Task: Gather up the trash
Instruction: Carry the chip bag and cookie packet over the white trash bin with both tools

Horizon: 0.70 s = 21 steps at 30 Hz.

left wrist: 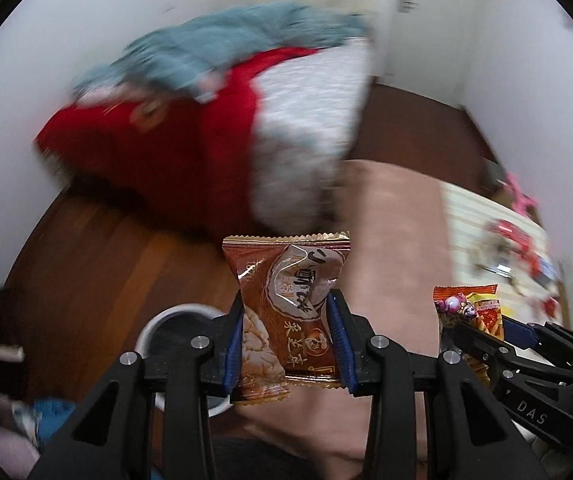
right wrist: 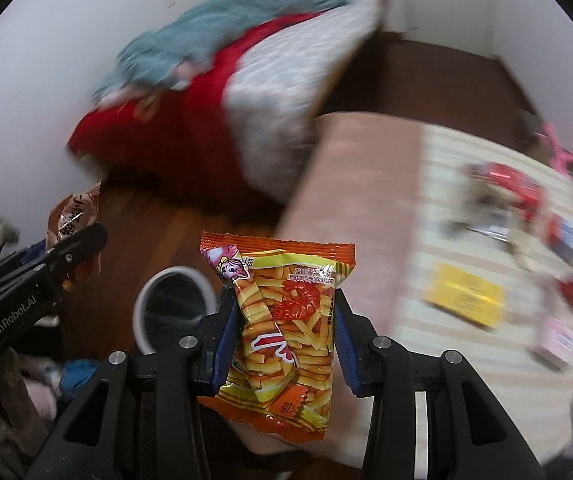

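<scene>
My left gripper [left wrist: 288,312] is shut on a brown snack packet [left wrist: 286,312], held up in the air. My right gripper [right wrist: 288,308] is shut on an orange shrimp-stick snack packet [right wrist: 286,332], also held up. A white round trash bin [left wrist: 174,328] with a dark inside stands on the wooden floor below and left of both grippers; it also shows in the right wrist view [right wrist: 174,304]. The right gripper with its packet shows at the right edge of the left wrist view [left wrist: 470,316]. The left gripper with its brown packet shows at the left of the right wrist view [right wrist: 74,236].
A bed with a pink cover [right wrist: 350,200] and striped sheet [right wrist: 466,240] carries more wrappers, among them a yellow one [right wrist: 464,298] and red ones [right wrist: 514,184]. A red, white and blue-grey pile of bedding [left wrist: 214,120] lies against the wall. Clothes [right wrist: 74,372] lie on the floor at left.
</scene>
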{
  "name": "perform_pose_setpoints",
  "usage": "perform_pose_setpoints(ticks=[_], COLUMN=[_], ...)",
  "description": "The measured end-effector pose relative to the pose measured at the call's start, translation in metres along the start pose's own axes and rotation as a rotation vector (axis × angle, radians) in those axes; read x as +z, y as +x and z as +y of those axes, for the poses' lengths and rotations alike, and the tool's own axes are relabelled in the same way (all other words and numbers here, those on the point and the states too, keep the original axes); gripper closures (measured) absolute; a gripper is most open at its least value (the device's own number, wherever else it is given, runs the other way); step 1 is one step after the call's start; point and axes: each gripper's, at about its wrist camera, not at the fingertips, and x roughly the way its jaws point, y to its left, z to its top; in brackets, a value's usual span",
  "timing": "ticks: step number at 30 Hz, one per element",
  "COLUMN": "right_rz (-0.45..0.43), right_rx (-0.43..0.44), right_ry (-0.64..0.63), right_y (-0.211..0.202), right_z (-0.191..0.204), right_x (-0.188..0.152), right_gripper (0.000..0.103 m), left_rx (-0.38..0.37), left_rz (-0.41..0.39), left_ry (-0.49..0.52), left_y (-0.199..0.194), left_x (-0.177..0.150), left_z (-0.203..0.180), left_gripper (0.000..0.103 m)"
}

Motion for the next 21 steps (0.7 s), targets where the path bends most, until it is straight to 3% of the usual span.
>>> perform_pose_setpoints(ticks=[6, 9, 15, 18, 20, 21], right_rz=[0.133, 0.213, 0.38, 0.42, 0.456, 0.47], right_rx=[0.112, 0.143, 0.153, 0.154, 0.155, 0.149], right_ry=[-0.096, -0.137, -0.174, -0.176, -0.176, -0.176], right_y=[0.116, 0.177, 0.284, 0.31, 0.333, 0.339], right_z=[0.091, 0.128, 0.167, 0.177, 0.179, 0.179], right_x=[0.013, 0.009, -0.008, -0.016, -0.016, -0.017], right_gripper=[0.057, 0.057, 0.057, 0.057, 0.057, 0.053], left_rx=[0.101, 0.112, -0.045, -0.078, -0.087, -0.089], left_rz=[0.092, 0.175, 0.339, 0.39, 0.419, 0.427], left_ry=[-0.199, -0.282, -0.465, -0.537, -0.573, -0.587], left_y=[0.061, 0.103, 0.18, 0.207, 0.219, 0.22], left_x=[-0.025, -0.045, -0.079, -0.092, -0.099, -0.102], left_z=[0.118, 0.165, 0.224, 0.243, 0.249, 0.254], left_gripper=[0.068, 0.068, 0.068, 0.066, 0.048, 0.03])
